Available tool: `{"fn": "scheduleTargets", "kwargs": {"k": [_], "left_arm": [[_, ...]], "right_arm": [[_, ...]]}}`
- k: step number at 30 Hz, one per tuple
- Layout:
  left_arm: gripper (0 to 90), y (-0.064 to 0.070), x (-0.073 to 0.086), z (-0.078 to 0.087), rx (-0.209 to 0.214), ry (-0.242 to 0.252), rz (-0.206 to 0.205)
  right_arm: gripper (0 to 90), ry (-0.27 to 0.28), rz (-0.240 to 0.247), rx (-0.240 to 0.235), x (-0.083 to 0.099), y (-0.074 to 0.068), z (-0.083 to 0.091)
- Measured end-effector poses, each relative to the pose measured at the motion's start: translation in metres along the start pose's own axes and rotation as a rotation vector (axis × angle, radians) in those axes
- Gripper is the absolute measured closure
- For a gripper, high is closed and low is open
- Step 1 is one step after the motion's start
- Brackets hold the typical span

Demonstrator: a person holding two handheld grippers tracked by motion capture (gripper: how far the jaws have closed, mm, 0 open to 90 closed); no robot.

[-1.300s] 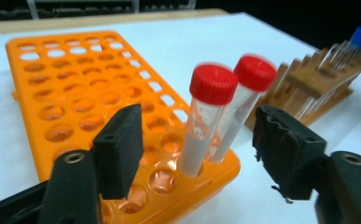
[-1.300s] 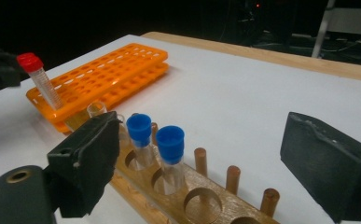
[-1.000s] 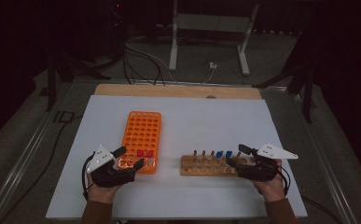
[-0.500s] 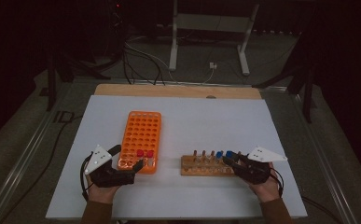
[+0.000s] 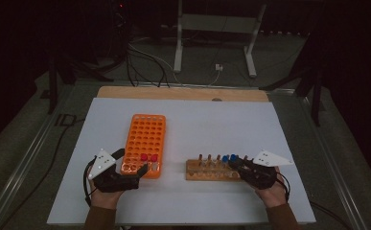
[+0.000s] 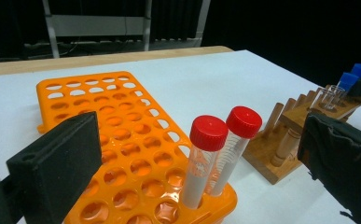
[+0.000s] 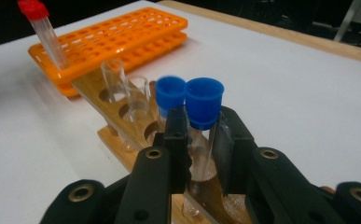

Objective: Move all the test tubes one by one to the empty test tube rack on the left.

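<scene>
While your right gripper (image 7: 200, 140) pinches the blue-capped tube (image 7: 204, 108) at lower centre of the right gripper view, a second blue-capped tube (image 7: 170, 95) stands just behind it in the wooden rack (image 7: 108, 109), with two clear open tubes beyond. Your left gripper (image 6: 197, 154) gapes wide around the orange rack (image 6: 117, 140) and its two red-capped tubes (image 6: 206, 158). The held tube's base is hidden behind the jaws.

Orange rack (image 6: 122, 140); blue-capped tube (image 7: 204, 105)
</scene>
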State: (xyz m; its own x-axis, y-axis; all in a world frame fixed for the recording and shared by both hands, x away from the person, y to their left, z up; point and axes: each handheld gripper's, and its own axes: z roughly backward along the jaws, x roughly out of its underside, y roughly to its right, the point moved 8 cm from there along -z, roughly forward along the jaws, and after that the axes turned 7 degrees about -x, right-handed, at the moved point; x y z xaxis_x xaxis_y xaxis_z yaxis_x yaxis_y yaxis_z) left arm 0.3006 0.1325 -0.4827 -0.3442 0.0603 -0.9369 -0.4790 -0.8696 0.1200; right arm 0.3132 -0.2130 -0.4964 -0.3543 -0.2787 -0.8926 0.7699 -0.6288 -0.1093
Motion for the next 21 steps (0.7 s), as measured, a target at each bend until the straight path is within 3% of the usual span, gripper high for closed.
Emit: {"fn": "scheduleTargets", "kwargs": {"k": [11,21], "left_arm": [[0.7,0.006,-0.009,0.001,0.012,0.018,-0.008],[0.8,0.017,-0.026,0.002,0.031,0.054,-0.023]], "right_arm": [[76.9,0.033,-0.010,0.003,-0.015,0.000,0.011],[76.9,0.085,-0.014,0.009,-0.042,0.003,0.024]]}}
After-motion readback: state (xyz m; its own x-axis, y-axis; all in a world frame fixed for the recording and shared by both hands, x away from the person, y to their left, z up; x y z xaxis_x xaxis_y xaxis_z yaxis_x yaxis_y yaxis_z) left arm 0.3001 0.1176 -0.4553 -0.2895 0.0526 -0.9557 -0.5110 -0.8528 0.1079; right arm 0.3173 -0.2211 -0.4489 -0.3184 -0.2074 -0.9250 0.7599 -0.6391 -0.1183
